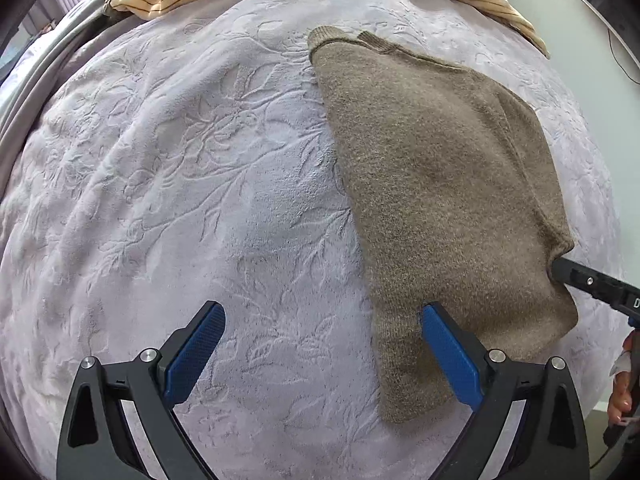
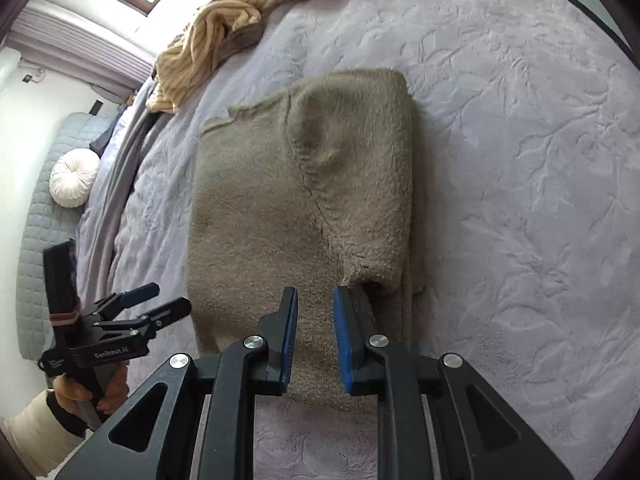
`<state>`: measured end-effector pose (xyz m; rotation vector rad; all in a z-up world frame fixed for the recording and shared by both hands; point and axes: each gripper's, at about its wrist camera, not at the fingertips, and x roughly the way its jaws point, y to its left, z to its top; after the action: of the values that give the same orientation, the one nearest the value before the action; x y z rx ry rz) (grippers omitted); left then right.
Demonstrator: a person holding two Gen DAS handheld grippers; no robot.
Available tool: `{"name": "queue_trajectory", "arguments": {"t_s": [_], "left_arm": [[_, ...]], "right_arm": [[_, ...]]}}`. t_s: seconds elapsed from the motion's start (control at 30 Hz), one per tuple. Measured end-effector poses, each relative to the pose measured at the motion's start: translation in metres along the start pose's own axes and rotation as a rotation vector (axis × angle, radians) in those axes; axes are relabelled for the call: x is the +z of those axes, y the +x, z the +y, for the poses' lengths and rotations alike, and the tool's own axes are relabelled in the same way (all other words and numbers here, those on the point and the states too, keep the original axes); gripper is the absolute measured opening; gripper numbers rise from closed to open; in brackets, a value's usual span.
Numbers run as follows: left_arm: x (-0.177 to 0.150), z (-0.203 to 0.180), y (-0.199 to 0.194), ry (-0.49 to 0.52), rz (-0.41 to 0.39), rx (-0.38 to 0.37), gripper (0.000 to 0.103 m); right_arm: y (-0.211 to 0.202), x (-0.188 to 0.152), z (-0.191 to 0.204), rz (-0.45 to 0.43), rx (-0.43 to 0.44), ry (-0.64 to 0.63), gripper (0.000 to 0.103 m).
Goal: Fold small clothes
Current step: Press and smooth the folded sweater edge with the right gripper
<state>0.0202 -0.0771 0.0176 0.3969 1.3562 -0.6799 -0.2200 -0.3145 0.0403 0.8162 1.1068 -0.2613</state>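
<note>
Here, a folded brown sweater is laid on the bed; both tongs, left and right, are held apart, nothing clamped.

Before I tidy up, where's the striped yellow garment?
The striped yellow garment lies bunched at the far edge of the bed, beyond the folded brown sweater, upper left in the right wrist view.

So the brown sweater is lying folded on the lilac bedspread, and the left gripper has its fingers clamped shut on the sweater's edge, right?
Not quite. The brown sweater does lie folded on the lilac bedspread, but the left gripper stands wide open, gripping nothing, as the left wrist view shows.
</note>
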Motion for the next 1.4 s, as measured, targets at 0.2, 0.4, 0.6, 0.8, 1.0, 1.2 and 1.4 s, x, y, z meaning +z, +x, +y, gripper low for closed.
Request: {"name": "queue_trajectory", "arguments": {"t_s": [0.2,0.4,0.6,0.8,1.0,1.2,1.4], "left_arm": [[0.002,0.002,0.002,-0.021,0.005,0.007,0.099],[0.007,-0.006,0.006,-0.025,0.008,0.018,0.099],[0.006,-0.008,0.011,-0.027,0.014,0.024,0.099],[0.009,-0.003,0.017,-0.054,0.029,0.015,0.099],[0.010,0.000,0.012,-0.070,-0.009,0.034,0.102],[0.018,0.001,0.013,-0.081,0.004,0.021,0.102],[0.027,0.005,0.010,-0.102,-0.009,0.024,0.102]], "right_arm": [[-0.002,-0.010,-0.023,0.011,0.003,0.083,0.022],[-0.024,-0.017,-0.040,-0.028,0.050,0.133,0.033],[-0.028,-0.015,-0.049,-0.040,0.060,0.170,0.042],[-0.026,-0.017,-0.050,-0.037,0.069,0.181,0.052],[-0.028,-0.015,-0.052,-0.040,0.074,0.182,0.065],[-0.027,-0.010,-0.057,-0.040,0.083,0.185,0.069],[-0.021,0.002,-0.060,-0.032,0.124,0.198,0.070]]}}
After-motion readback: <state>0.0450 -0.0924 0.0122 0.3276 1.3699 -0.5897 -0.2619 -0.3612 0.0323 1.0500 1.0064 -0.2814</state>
